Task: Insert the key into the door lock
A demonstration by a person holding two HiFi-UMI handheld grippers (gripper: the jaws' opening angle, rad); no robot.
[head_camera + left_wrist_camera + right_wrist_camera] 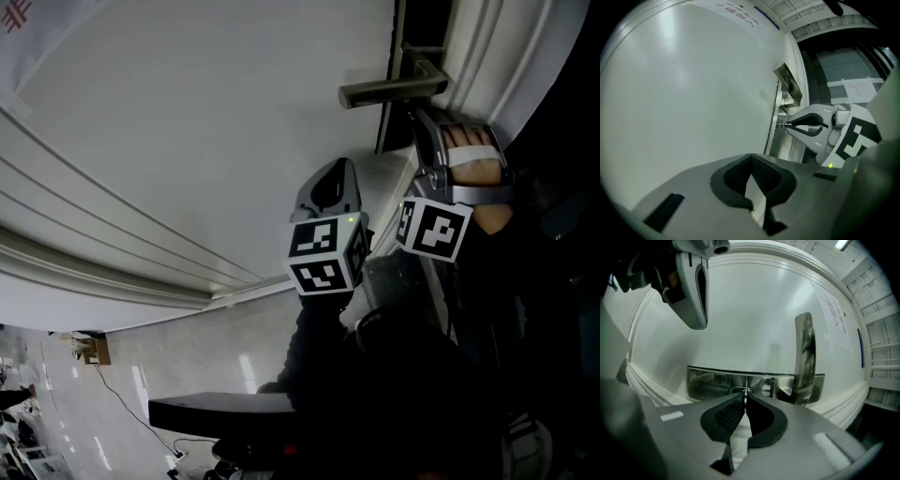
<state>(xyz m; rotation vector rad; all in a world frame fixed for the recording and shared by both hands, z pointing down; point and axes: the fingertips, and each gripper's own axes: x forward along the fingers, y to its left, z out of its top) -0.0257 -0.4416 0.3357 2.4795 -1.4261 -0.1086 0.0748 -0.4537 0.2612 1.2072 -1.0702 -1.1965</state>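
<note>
R gripper (744,399) pinches the key (745,394) tight. Keyhole (741,390) is straight ahead, right at key's tip. L gripper (751,163) is squeezed on nothing, off to the side.

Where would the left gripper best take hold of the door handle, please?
Grip the door handle on its straight lever near the free end, coming square to the door, fingers spanning the flat bar. That end lies clear of the right gripper at the lock plate.

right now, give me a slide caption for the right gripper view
Right gripper holds a thin metal key at the keyhole of the shiny steel lock plate on the white door.
</note>
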